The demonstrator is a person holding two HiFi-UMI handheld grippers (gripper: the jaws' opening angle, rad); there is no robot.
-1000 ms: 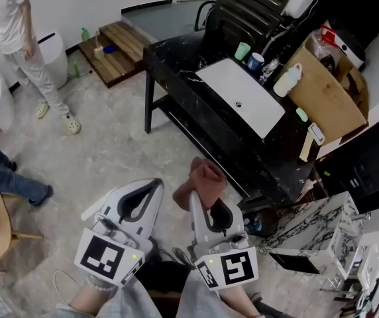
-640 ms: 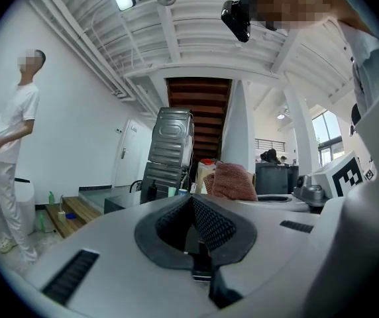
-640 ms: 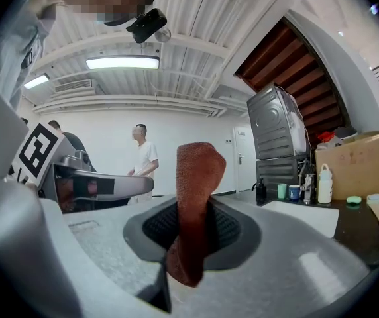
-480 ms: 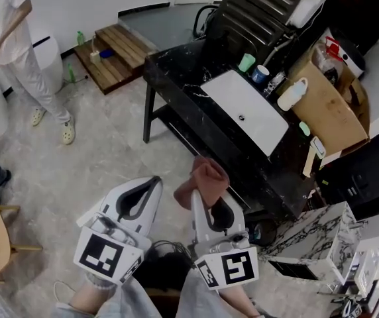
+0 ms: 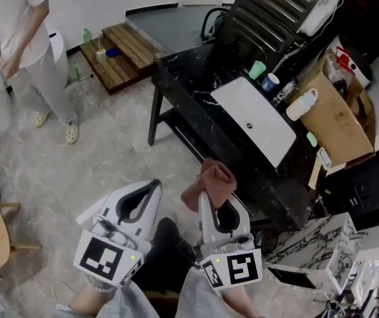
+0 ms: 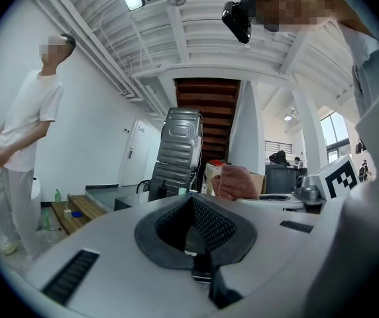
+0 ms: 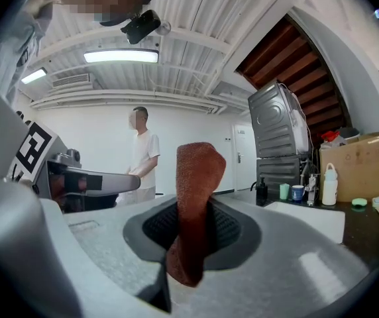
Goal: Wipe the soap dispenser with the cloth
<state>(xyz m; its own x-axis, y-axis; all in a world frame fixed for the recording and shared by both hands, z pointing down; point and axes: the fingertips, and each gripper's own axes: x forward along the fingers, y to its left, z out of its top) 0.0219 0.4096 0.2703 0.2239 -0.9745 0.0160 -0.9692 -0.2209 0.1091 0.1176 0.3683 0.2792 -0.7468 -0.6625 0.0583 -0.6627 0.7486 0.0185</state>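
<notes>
Stepped nearer the black sink counter (image 5: pixel 176 71) over the last second. Pinching the rust-red cloth (image 5: pixel 211 177) in the right gripper (image 5: pixel 206 197), holding the left gripper (image 5: pixel 155 186) pressed together, empty. Well short of the black pump soap dispenser (image 7: pixel 261 191), ahead-right of the right gripper: approaching, not wiping.

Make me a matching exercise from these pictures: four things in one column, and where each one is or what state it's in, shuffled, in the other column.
Things:
1. cloth
2. left gripper
3. green cup
4. white bottle

Places or states:
A. beside the cardboard box
B. nothing between its jaws
C. clamped in the right gripper
D. next to the blue mug, behind the sink

Pairs: 1-C, 2-B, 3-D, 4-A
</notes>
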